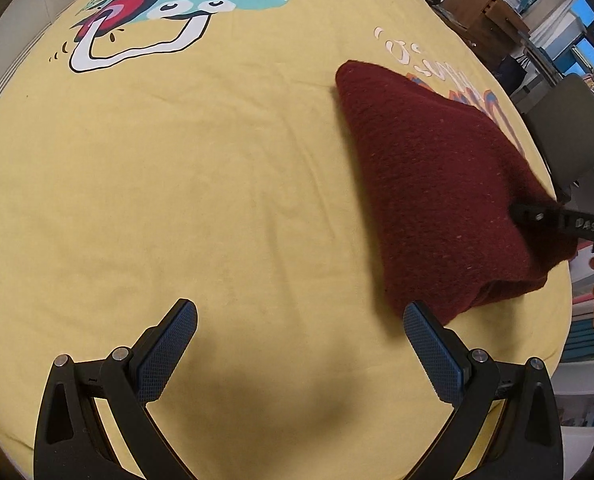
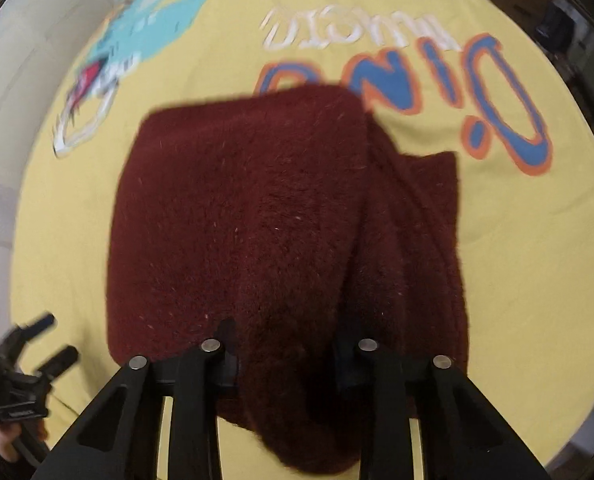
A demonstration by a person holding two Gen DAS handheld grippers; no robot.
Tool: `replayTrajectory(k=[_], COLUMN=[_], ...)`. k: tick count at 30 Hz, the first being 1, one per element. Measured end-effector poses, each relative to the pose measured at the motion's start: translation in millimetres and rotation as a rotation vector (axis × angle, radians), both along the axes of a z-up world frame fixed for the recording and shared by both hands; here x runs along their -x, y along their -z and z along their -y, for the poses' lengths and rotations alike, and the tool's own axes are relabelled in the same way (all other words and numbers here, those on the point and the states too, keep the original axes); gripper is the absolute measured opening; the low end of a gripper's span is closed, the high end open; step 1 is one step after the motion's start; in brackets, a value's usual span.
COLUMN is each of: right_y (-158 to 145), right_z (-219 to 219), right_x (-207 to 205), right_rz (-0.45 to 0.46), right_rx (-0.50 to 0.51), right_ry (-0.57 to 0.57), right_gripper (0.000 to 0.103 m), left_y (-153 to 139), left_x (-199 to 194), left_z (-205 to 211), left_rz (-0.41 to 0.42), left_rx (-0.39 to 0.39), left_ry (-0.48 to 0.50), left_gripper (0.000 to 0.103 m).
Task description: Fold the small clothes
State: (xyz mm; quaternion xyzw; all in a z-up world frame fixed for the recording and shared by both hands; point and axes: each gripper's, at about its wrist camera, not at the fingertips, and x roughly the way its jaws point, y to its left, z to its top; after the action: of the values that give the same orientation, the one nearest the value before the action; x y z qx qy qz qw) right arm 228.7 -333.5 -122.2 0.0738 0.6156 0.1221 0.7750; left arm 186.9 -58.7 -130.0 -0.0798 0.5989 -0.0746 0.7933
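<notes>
The fuzzy dark-red knitted garment (image 2: 241, 216) is pinched by the right gripper (image 2: 285, 360), the left gripper (image 1: 300, 320) is empty and spread; the edge should be drawn over evenly.

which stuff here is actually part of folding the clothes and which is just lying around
Part of the job:
- dark red knit garment
- right gripper, shut on the garment's near edge
- left gripper, open, holding nothing

Just around:
- yellow dinosaur-print sheet, the surface under it
- wooden furniture beyond the bed
</notes>
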Motion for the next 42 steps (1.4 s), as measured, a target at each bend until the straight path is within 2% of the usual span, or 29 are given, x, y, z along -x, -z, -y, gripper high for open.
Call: replayTrajectory(k=[4, 8, 12, 14, 16, 18, 21, 22, 23, 24, 28, 33, 35, 38, 42], right_y=[-35, -52, -26, 7, 27, 31, 21, 17, 14, 8, -10, -23, -20, -9, 21], right_z=[16, 42, 60, 64, 67, 73, 79, 79, 80, 81, 91, 93, 91, 90, 86], right_x=[14, 25, 36, 42, 48, 52, 53, 53, 53, 52, 51, 31, 22, 12, 6], right_rz=[0.1, 0.136, 0.082, 0.016, -0.007, 0.004, 0.031, 0.036, 0.044, 0.059, 0.108, 0.132, 0.121, 0.092, 0.017], right_rx=[0.058, 0.106, 0.129, 0.154, 0.129, 0.084, 0.054, 0.069, 0.094, 0.12, 0.083, 0.039, 0.015, -0.011, -0.025], right_ry=[-0.025, -0.011, 0.003, 0.006, 0.028, 0.064, 0.081, 0.081, 0.08, 0.078, 0.095, 0.088, 0.085, 0.082, 0.069], right_gripper=[0.023, 0.023, 0.022, 0.022, 0.024, 0.028, 0.043, 0.056, 0.073, 0.079, 0.081, 0.089, 0.102, 0.103, 0.103], left_y=[-2, -3, -4, -3, -1, -1, -1, -1, -2, -2, -9, -31, -35, -32, -12], left_x=[0, -1, 2, 3, 5, 7, 6, 5, 4, 2, -11, -39, -54, -70, -86], left_z=[1, 8, 17, 20, 21, 22, 21, 22, 22, 24, 42, 75, 89, 109, 133], left_rz=[0.012, 0.017, 0.019, 0.016, 0.008, 0.006, 0.002, 0.002, 0.001, 0.001, -0.006, 0.024, 0.02, 0.01, -0.052], left_rx=[-0.005, 0.009, 0.013, 0.014, 0.013, 0.006, -0.007, -0.009, -0.012, -0.013, -0.017, 0.006, 0.007, -0.002, -0.019], left_ry=[0.006, 0.015, 0.039, 0.045, 0.05, 0.056, 0.059, 0.058, 0.055, 0.055, 0.082, 0.125, 0.133, 0.154, 0.172], left_gripper=[0.102, 0.102, 0.102, 0.102, 0.102, 0.102, 0.102, 0.102, 0.102, 0.102, 0.102, 0.102, 0.102, 0.102, 0.102])
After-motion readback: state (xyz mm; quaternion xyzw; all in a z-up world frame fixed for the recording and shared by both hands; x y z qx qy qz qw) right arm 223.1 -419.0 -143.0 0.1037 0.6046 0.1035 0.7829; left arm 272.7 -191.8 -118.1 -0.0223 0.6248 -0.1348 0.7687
